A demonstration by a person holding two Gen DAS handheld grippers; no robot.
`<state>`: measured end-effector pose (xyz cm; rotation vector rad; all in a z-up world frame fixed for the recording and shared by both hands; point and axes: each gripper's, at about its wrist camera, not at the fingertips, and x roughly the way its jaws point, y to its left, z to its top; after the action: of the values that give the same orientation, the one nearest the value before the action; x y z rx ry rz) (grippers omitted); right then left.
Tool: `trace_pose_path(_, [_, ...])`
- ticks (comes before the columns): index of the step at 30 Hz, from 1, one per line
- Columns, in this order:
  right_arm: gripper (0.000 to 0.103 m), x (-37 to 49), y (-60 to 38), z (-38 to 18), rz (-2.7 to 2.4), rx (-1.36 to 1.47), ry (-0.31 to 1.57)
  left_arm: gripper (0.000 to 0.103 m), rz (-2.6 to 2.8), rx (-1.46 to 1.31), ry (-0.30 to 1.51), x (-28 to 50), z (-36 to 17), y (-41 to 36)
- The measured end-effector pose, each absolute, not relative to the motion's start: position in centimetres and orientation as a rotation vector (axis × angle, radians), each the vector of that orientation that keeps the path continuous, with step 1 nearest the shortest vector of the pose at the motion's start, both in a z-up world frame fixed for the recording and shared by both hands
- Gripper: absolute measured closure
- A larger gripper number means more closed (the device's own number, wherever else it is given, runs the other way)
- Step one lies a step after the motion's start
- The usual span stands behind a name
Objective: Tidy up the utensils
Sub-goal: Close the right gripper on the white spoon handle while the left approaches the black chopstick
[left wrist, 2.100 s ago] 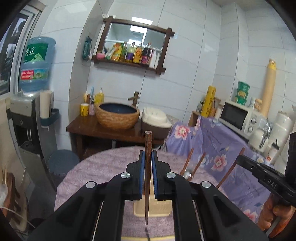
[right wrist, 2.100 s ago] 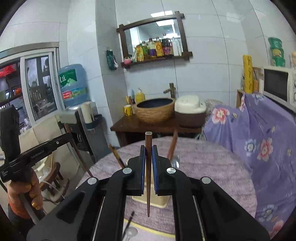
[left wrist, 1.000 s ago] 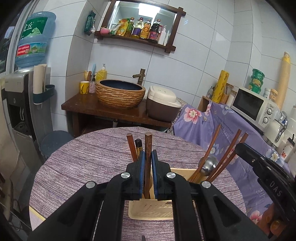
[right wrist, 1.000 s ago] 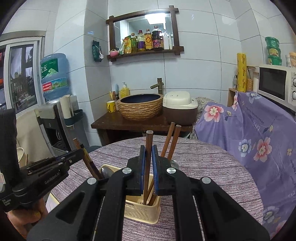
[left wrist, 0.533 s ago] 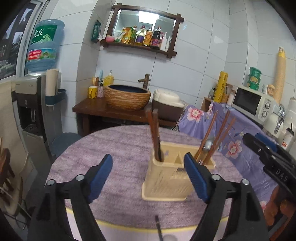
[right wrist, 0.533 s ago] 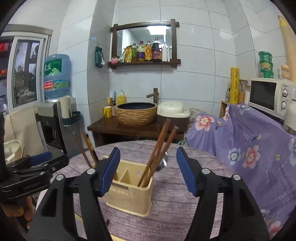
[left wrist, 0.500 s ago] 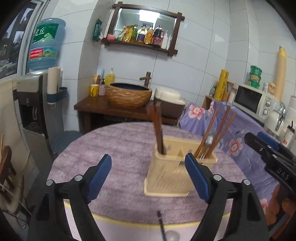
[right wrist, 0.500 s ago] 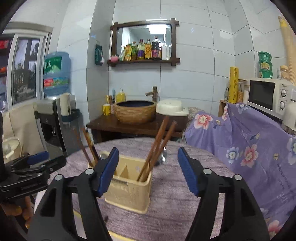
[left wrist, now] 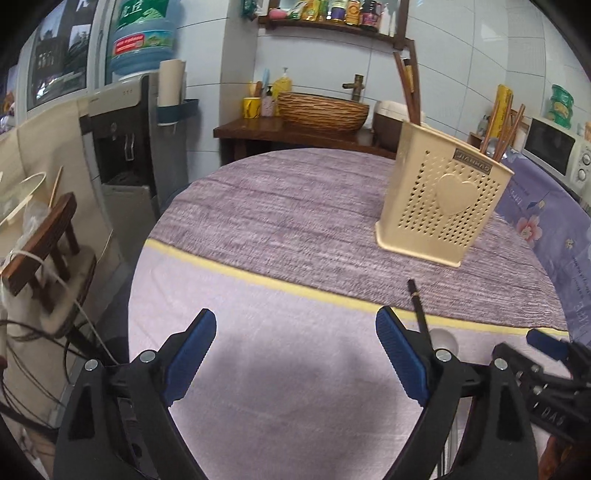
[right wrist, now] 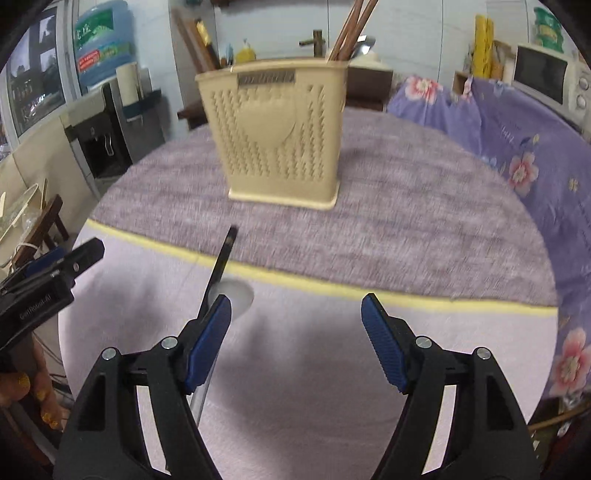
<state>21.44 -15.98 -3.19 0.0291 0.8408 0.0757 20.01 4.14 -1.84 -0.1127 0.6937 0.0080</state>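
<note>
A cream perforated utensil holder stands on the round table, also in the right wrist view. Brown chopsticks stand in its left compartment; more chopsticks and a metal spoon stand in its right. A dark chopstick and a white spoon lie on the pale near part of the table; the chopstick also shows in the left wrist view. My left gripper is open and empty, low over the table's near left. My right gripper is open and empty, beside the lying chopstick.
The table has a purple cloth with a yellow stripe. A water dispenser and a wooden stool stand to the left. A floral purple cover and a microwave are at the right. A side table with a basket is behind.
Both grippers opened, leaving their chopsticks in the holder, then pulled back and down toward the near side of the table. The holder now looks farther from both.
</note>
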Motion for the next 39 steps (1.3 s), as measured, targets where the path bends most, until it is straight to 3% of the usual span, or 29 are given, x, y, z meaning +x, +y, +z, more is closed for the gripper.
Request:
trace_pose_path(7, [0.041, 21.2, -13.0, -5.4, 0.105, -0.008, 0.913, 0.016, 0.013, -0.141, 0.694, 19.2, -1.7, 5.0])
trace_pose_path(9, [0.05, 21.2, -12.4, -6.0, 0.102, -0.013, 0.931, 0.016, 0.01, -0.142, 0.693, 19.1, -1.7, 4.9])
trace_pose_path(14, [0.061, 21.4, -11.4, -6.1, 0.085, -0.046, 0.925, 0.016, -0.002, -0.143, 0.699, 18.8, -2.1, 4.7])
trace_pose_path(16, [0.07, 21.3, -11.2, -6.1, 0.091, -0.053, 0.921, 0.016, -0.007, -0.147, 0.703, 18.8, -2.2, 4.6])
trace_pose_path(18, [0.086, 21.1, -10.8, -6.1, 0.111, -0.073, 0.912, 0.016, -0.011, -0.148, 0.706, 18.8, -2.3, 4.5])
trace_pose_path(24, [0.095, 21.0, -12.8, -6.0, 0.111, -0.047, 0.922, 0.016, -0.017, -0.142, 0.71, 18.7, -2.4, 4.2])
trace_pose_path(35, [0.092, 20.8, -23.0, -6.2, 0.022, 0.105, 0.9, 0.016, -0.074, -0.151, 0.753, 19.0, -3.2, 2.6])
trace_pose_path(37, [0.073, 20.9, -23.4, -6.2, 0.063, 0.142, 0.892, 0.016, -0.088, -0.145, 0.759, 19.0, -3.3, 2.0])
trace_pose_path(38, [0.048, 21.0, -23.5, -6.1, 0.057, 0.148, 0.888, 0.016, -0.093, -0.14, 0.762, 19.0, -3.4, 1.6])
trace_pose_path(39, [0.037, 21.1, -23.6, -6.0, 0.042, 0.145, 0.876, 0.016, -0.099, -0.135, 0.765, 19.1, -3.4, 1.3])
